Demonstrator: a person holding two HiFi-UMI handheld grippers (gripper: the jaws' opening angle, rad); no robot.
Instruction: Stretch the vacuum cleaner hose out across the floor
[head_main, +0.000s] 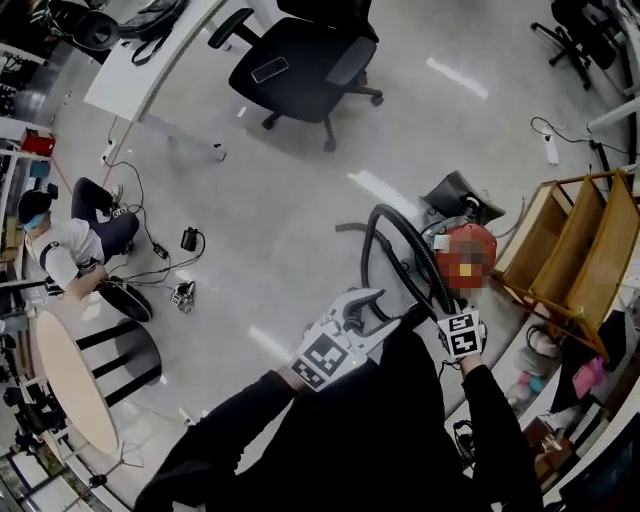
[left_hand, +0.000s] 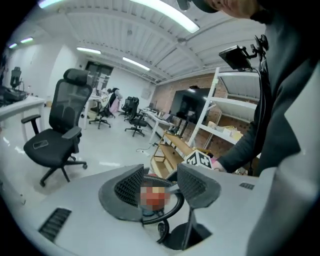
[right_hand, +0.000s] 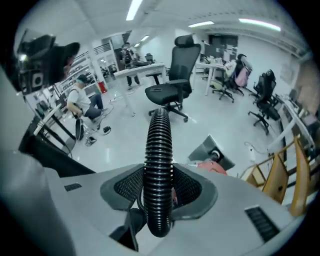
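Observation:
The black ribbed vacuum hose (head_main: 383, 215) arcs up from the floor and comes down beside the red vacuum body (head_main: 468, 240). My right gripper (right_hand: 159, 189) is shut on the hose (right_hand: 159, 150), which runs up and away between its jaws. In the head view the right gripper (head_main: 443, 308) sits just left of the vacuum. My left gripper (head_main: 352, 305) hovers beside it, left of the hose. In its own view the left gripper (left_hand: 160, 187) is open with nothing between the pads. The red vacuum (left_hand: 156, 196) and a loop of hose lie beyond it.
A black office chair (head_main: 300, 60) stands further out on the floor. A wooden shelf unit (head_main: 570, 250) is close on the right. A person (head_main: 70, 245) sits on the floor at the left among cables (head_main: 185, 270). A round table (head_main: 60, 380) is near left.

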